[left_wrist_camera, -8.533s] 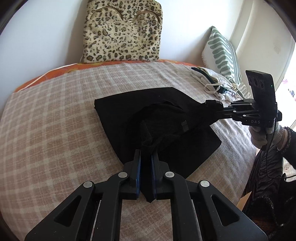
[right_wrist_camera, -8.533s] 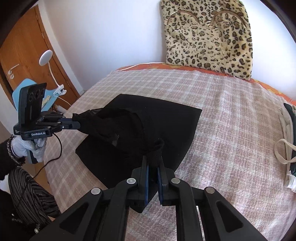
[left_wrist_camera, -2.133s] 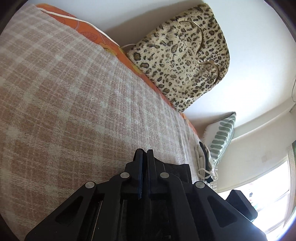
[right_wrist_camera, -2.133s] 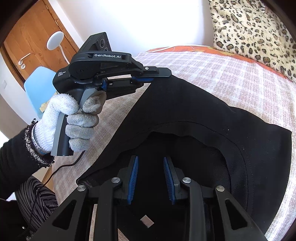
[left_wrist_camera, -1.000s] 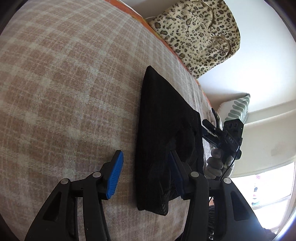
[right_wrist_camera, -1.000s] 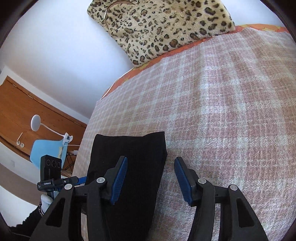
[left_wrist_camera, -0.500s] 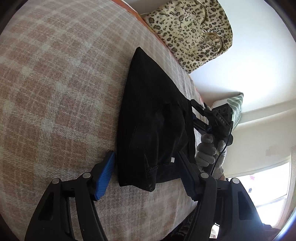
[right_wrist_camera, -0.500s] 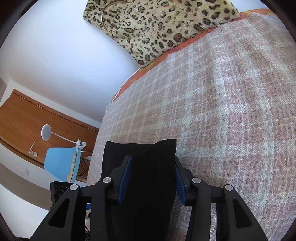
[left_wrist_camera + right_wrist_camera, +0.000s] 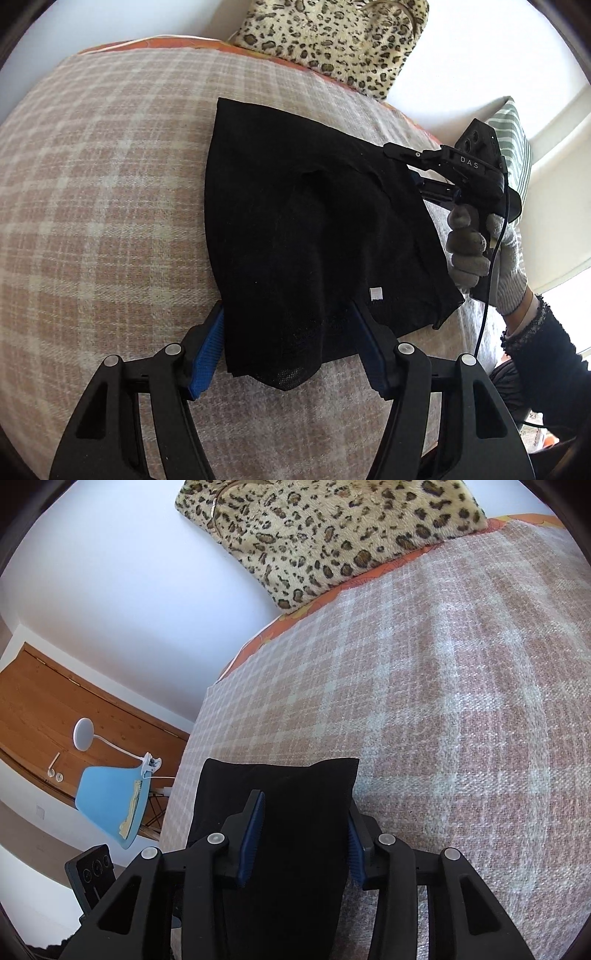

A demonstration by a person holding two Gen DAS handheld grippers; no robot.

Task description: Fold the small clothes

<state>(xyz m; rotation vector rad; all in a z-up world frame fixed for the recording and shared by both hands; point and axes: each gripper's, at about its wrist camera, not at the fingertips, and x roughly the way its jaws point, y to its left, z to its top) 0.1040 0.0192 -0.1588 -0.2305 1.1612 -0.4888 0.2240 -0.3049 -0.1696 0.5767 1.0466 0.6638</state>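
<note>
we see both the left gripper [image 9: 291, 347] and right gripper [image 9: 303, 834] spread wide, holding nothing, straddling the black garment [image 9: 306, 229] mid-frame; closing unevenly could drag its fold crooked.

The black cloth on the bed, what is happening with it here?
A person with a handheld gripper in each gloved hand is folding a black garment on the checked blanket. The left gripper is open and straddles the garment's near end. The right gripper is also open, at the opposite side. Neither one clamps the garment, which lies partly folded.
</note>
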